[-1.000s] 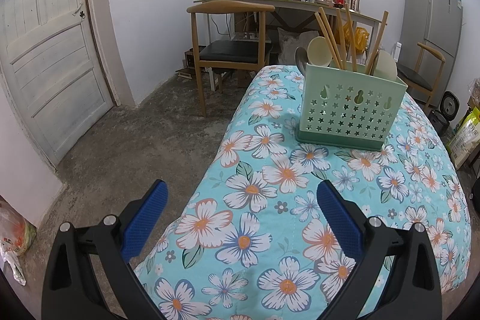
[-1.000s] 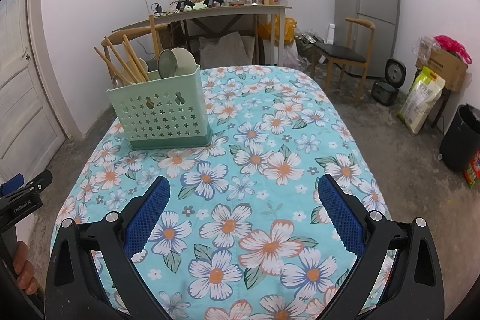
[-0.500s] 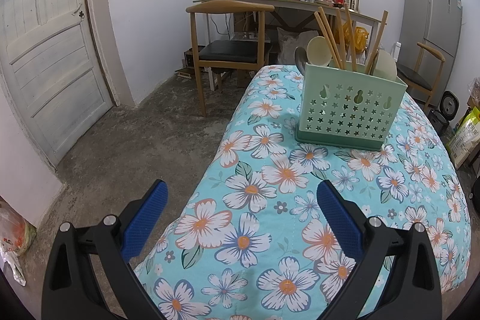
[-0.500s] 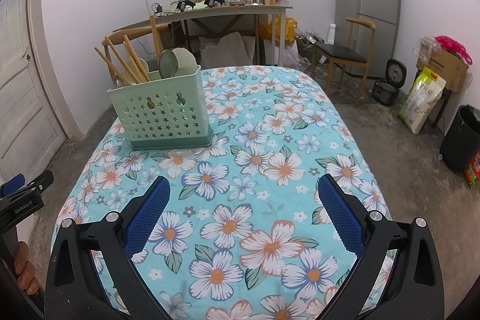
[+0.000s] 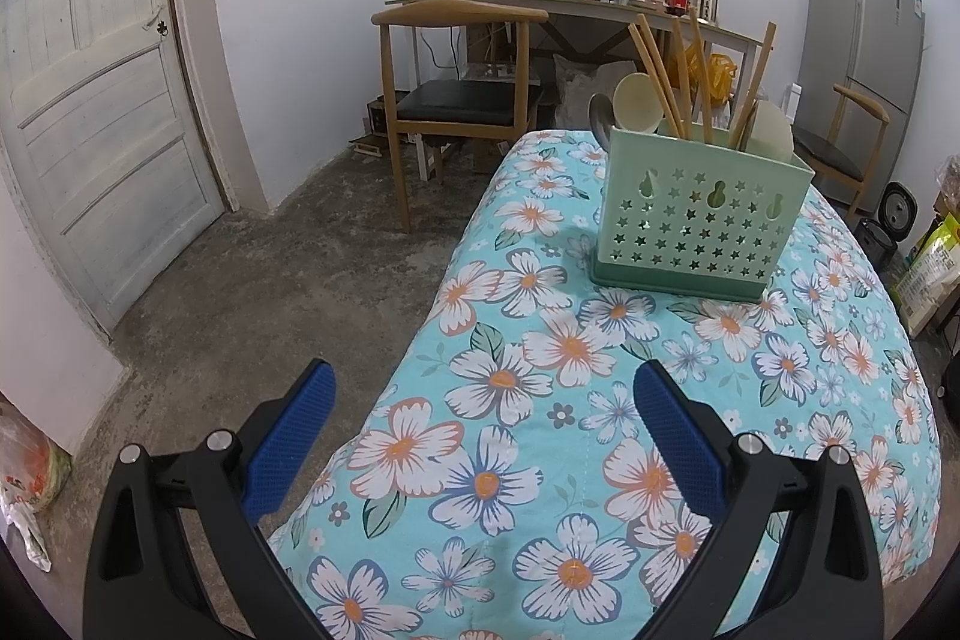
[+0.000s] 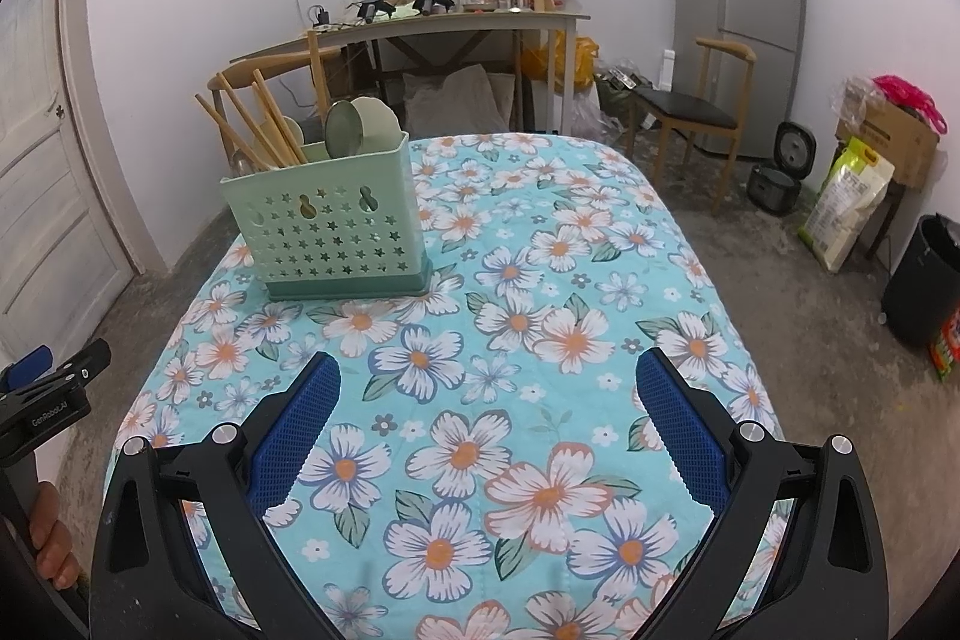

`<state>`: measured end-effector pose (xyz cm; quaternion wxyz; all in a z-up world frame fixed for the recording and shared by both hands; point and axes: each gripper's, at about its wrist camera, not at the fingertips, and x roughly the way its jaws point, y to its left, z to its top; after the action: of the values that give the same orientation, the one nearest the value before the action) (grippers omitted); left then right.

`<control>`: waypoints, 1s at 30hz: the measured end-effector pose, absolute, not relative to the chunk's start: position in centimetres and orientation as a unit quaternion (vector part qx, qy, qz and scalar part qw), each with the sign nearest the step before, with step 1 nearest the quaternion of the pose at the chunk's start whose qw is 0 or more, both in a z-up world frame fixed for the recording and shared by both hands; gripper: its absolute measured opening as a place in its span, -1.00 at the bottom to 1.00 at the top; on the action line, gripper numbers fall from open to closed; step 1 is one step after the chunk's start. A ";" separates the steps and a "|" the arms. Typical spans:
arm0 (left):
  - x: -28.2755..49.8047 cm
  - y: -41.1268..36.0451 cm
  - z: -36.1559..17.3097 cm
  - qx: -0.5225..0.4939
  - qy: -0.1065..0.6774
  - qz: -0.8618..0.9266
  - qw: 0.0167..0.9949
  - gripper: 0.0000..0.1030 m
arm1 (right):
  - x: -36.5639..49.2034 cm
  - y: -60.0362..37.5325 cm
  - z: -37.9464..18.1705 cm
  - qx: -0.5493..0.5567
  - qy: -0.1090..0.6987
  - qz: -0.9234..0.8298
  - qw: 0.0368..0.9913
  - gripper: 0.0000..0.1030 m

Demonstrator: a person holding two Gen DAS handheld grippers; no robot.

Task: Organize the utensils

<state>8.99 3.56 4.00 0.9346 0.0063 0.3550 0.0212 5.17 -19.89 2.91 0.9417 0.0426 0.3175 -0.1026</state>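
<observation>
Green plastic caddy [image 5: 699, 214] holds every utensil exactly as a second ago, nothing shifted, while left gripper [image 5: 480, 451] and right gripper [image 6: 489, 445] gape empty, suggesting the sorting is done.

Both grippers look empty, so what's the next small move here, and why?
Probably nothing more than drawing back: the chopsticks and spoons already stand in the green utensil holder, no loose utensils show on the floral tablecloth, and both grippers are open.

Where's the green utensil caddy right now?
The caddy stands on the floral cloth, left of centre in the right wrist view, ahead of both open grippers, in front of a wooden chair.
</observation>
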 end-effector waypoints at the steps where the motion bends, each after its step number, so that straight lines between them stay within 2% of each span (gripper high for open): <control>1: 9.0 3.6 4.0 0.007 0.355 0.021 0.935 0.89 | 5.2 -19.9 2.9 0.043 0.317 -0.103 0.942 0.84; 30: 8.9 3.4 4.2 0.007 0.357 0.020 0.934 0.89 | 5.0 -20.0 3.1 0.043 0.318 -0.099 0.942 0.85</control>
<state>8.94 3.36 4.15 0.9340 0.0066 0.3567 0.0202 5.05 -19.99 3.13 0.9421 0.0430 0.3176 -0.0991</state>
